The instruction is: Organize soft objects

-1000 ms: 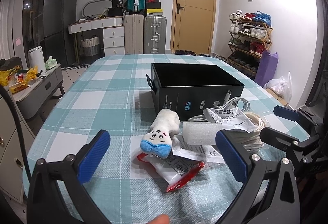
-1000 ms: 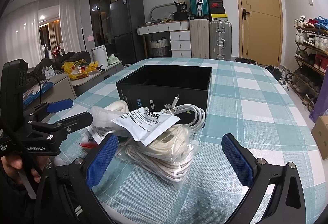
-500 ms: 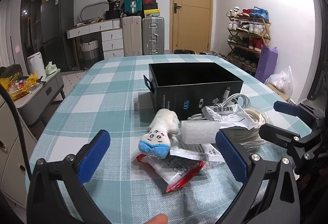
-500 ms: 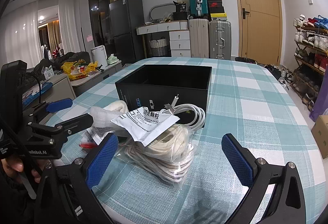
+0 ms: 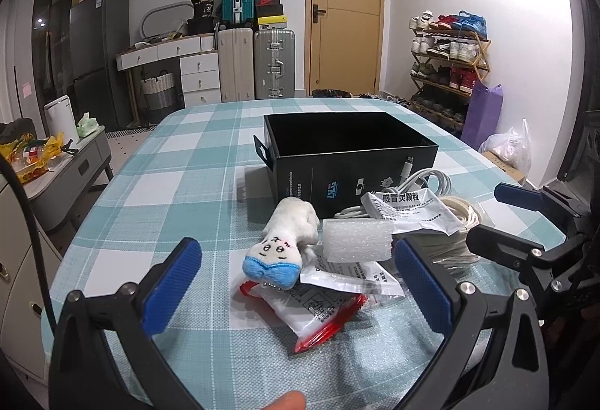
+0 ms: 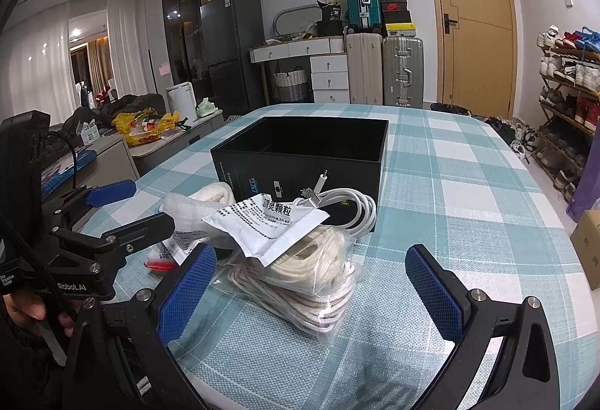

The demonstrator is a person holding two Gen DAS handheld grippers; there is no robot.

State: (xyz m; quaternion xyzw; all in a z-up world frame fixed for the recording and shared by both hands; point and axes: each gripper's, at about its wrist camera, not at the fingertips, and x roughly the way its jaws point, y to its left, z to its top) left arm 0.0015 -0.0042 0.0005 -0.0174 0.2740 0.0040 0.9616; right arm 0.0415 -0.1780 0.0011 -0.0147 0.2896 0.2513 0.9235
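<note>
Broadly, the counter (image 5: 157,192), spread with a teal-and-white checked cloth, is carrying everything. An open black box (image 5: 348,155) is sitting near its middle, its inside looking dark and bare. Just in front of the box, a clear bag of coiled cream rope (image 6: 300,279) is lying on the cloth, with a white printed sachet (image 6: 270,222) draped over its top and a white cable (image 6: 348,204) looping between the bag and the box wall.

To the left of the bag, a white plush toy (image 5: 285,241) with a blue cap end and a drawn face is resting tilted, its cap end lying on a red-edged white packet (image 5: 315,312). A white foam block (image 5: 356,241) is sitting just beside the toy, touching the sachet's edge.

The left tongs (image 5: 296,286) are hanging released, blue pads spread wide, hovering just short of the toy and packet and gripping nothing. The right tongs (image 6: 311,290) are likewise spread open and empty, their pads flanking the near end of the rope bag without touching it.
</note>
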